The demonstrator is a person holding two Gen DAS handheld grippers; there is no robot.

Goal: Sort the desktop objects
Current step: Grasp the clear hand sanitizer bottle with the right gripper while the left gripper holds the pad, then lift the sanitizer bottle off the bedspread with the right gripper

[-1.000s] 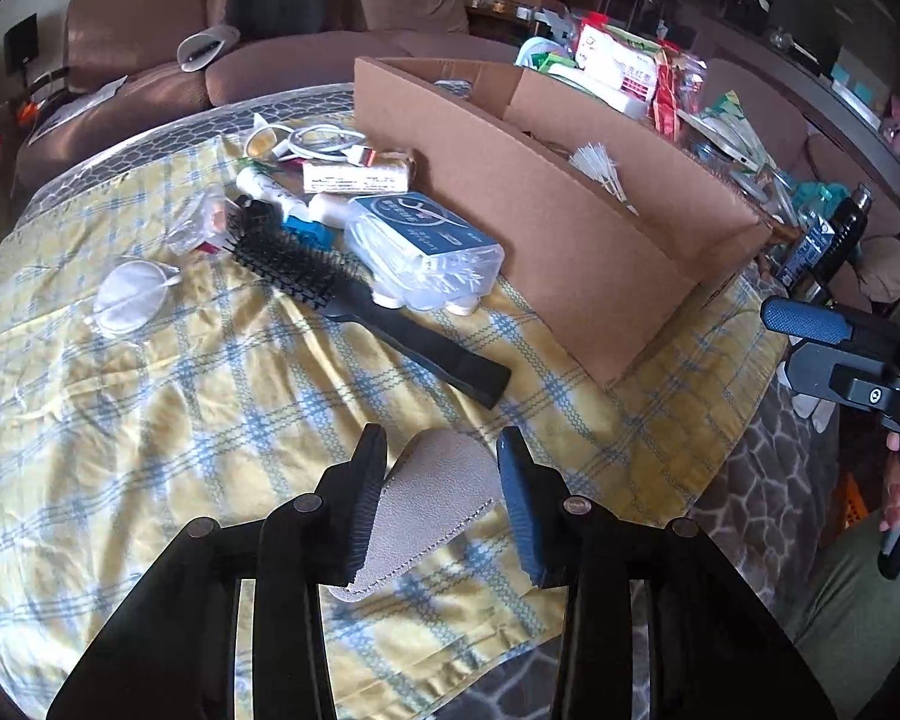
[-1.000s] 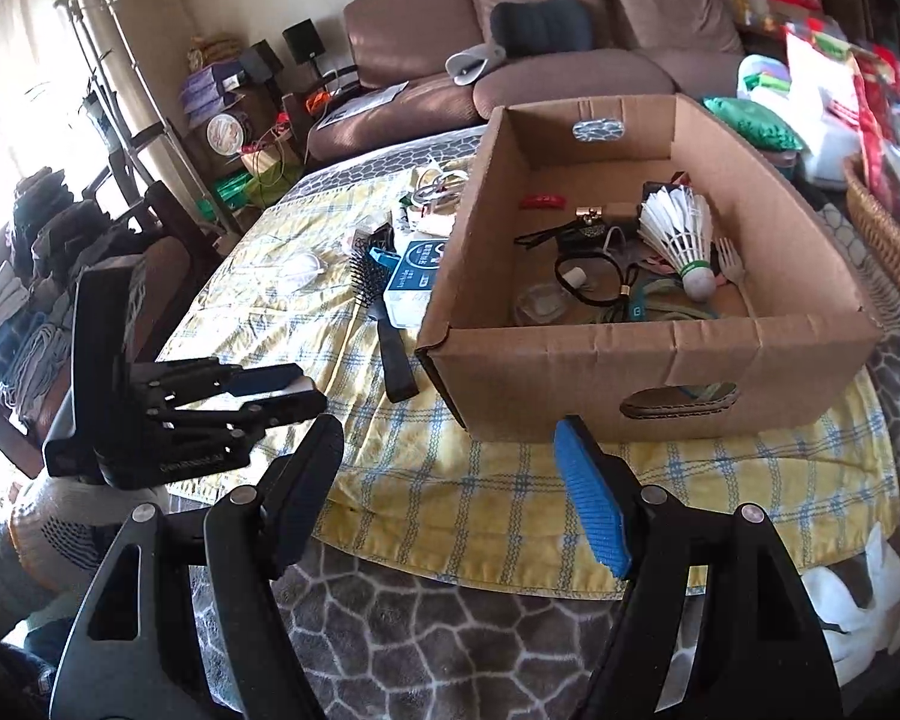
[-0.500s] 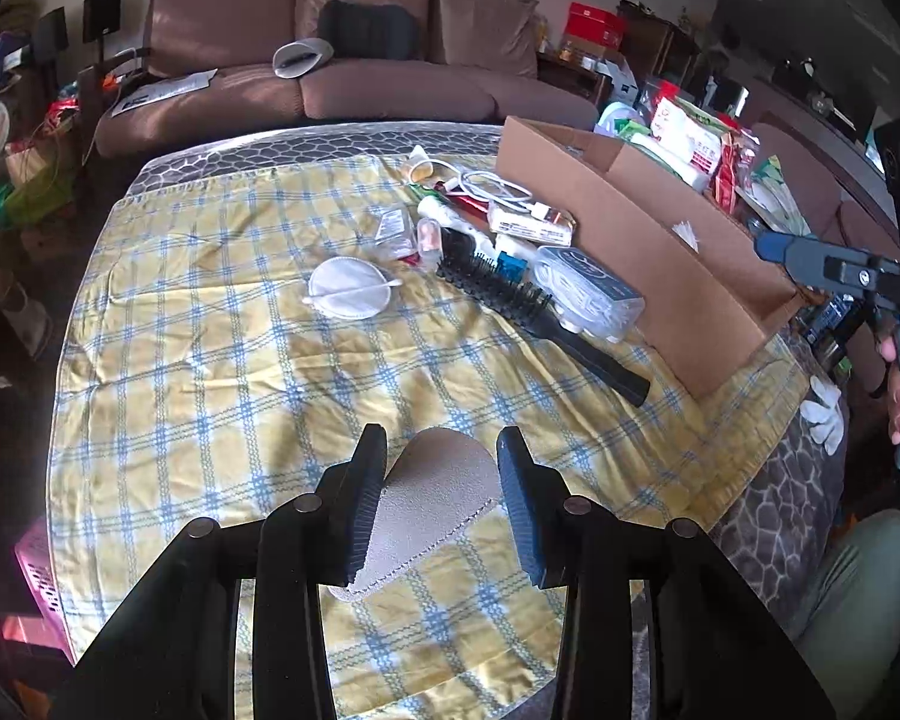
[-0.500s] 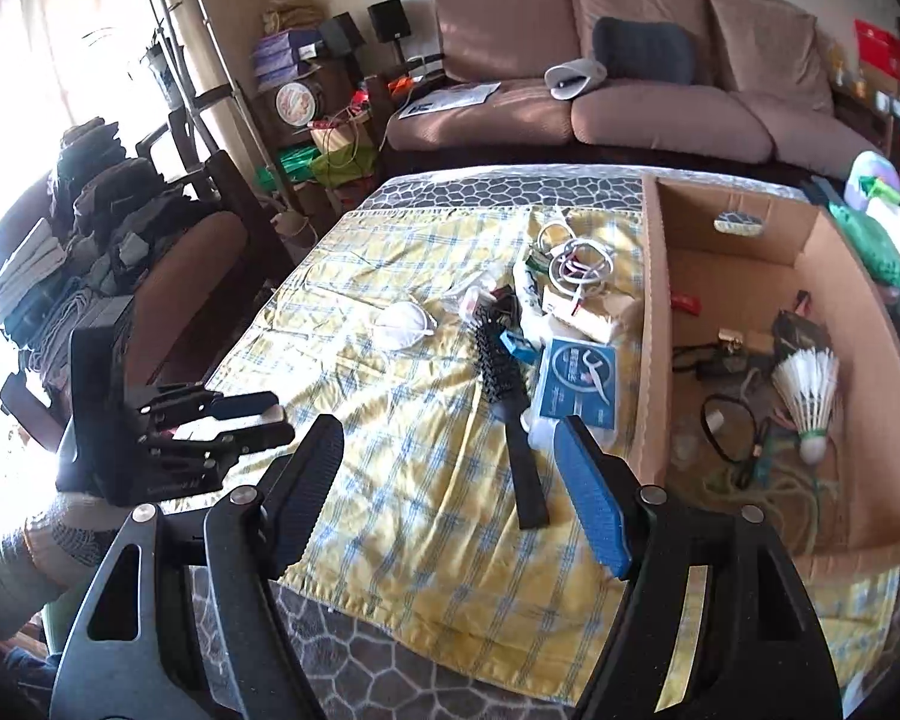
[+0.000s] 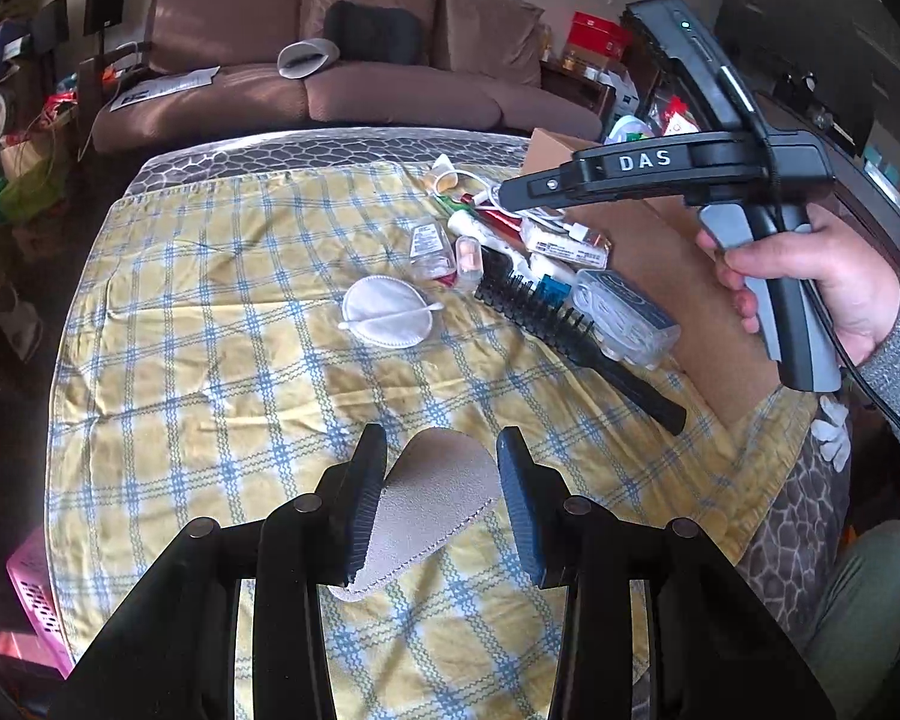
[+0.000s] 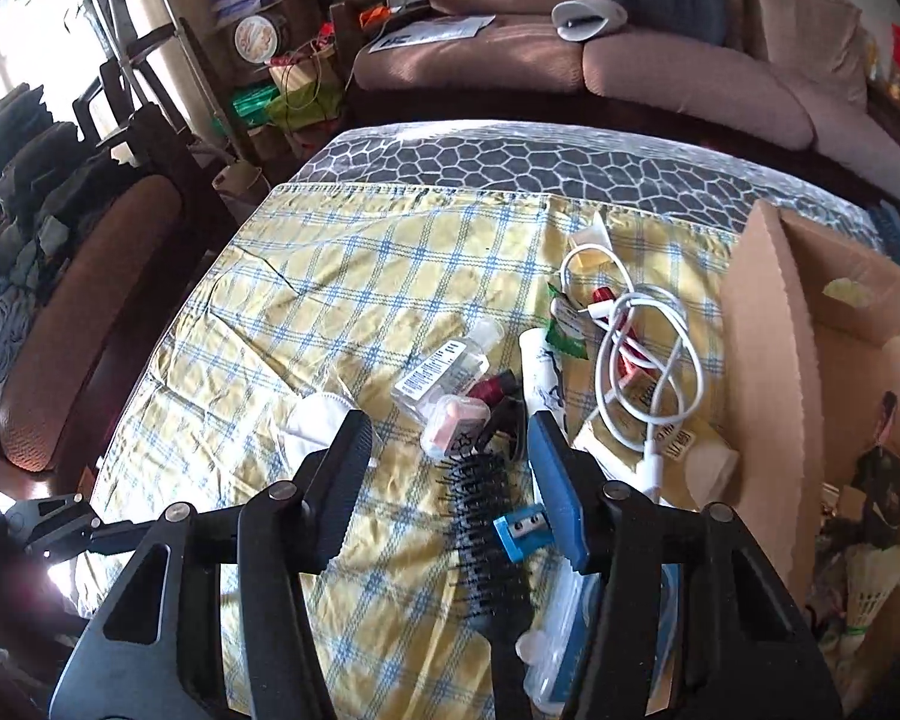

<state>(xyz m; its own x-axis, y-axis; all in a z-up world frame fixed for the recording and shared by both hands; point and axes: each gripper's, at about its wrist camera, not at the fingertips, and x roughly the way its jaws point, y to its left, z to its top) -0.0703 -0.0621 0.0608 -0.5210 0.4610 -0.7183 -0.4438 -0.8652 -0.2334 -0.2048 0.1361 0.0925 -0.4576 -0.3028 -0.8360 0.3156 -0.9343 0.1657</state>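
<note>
My left gripper (image 5: 441, 495) is shut on a grey felt pouch (image 5: 426, 510) and holds it over the yellow checked cloth (image 5: 210, 372). My right gripper (image 6: 450, 480) is open and empty, hovering above the pile of small items: a black hairbrush (image 6: 489, 540), a pink case (image 6: 453, 423), a clear bottle (image 6: 444, 369) and a white cable (image 6: 642, 348). In the left wrist view the right gripper (image 5: 660, 177) reaches over the pile from the right. The hairbrush (image 5: 576, 342), a white mask (image 5: 387, 312) and a clear plastic case (image 5: 627, 315) lie there. The cardboard box (image 6: 810, 390) stands to the right.
A brown sofa (image 5: 330, 78) runs behind the table. A chair with clothes (image 6: 42, 276) stands at the left. The box holds a shuttlecock (image 6: 870, 594). The table's patterned cover (image 5: 792, 534) shows at the near right edge.
My right gripper has moved forward and left over the pile, now above the hairbrush. My left gripper, still holding the pouch, has turned slightly; the right gripper now fills its upper right view.
</note>
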